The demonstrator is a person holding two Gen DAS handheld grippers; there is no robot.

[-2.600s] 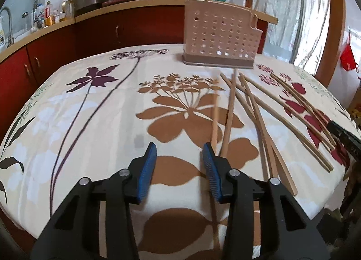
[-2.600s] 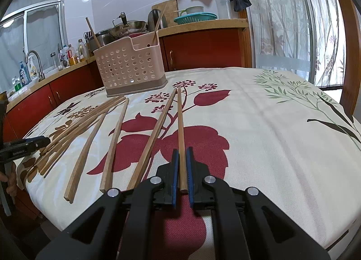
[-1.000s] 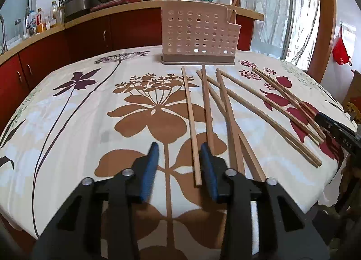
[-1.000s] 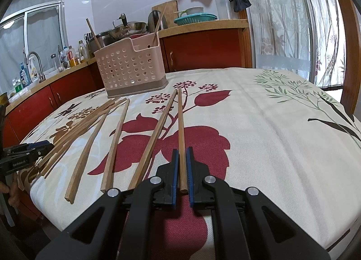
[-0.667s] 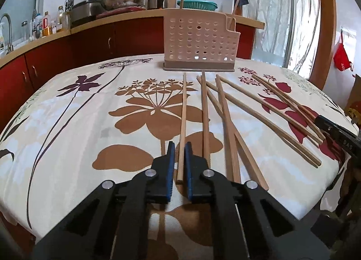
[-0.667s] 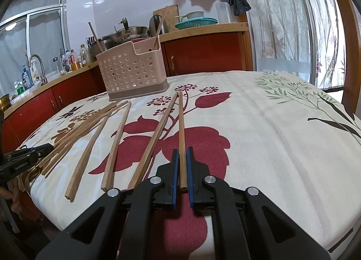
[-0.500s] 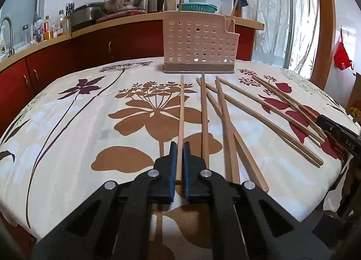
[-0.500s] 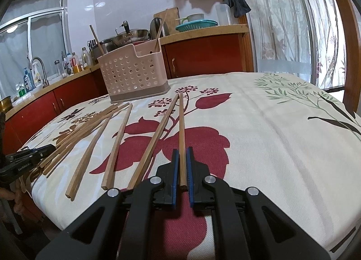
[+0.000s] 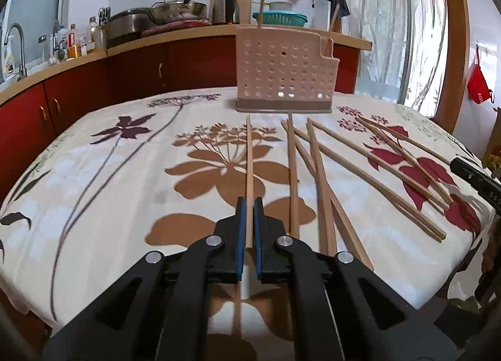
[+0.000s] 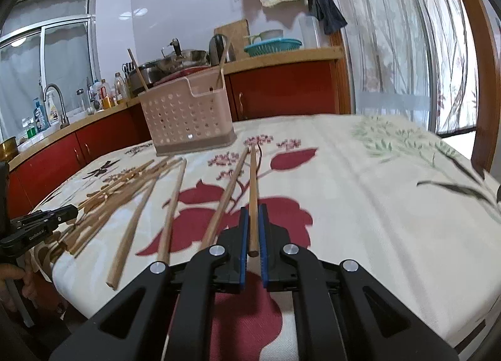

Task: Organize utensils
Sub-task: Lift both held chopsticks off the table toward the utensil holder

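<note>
Left wrist view: left gripper (image 9: 249, 204) clamps a chopstick (image 9: 249, 170); right gripper (image 10: 253, 210) clamps another chopstick (image 10: 253, 191).

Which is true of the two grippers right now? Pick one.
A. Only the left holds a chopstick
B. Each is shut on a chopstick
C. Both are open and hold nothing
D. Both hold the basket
B: the left gripper pinches one chopstick near its end, and the right gripper pinches another chopstick.

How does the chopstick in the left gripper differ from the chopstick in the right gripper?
The left hand-held gripper holds a pale chopstick; the right hand-held gripper holds a darker, reddish-brown chopstick. The left one lies apart from its neighbours; the right one nearly meets another at its far tip. Both are clamped near one end, pointing toward the basket.
</note>
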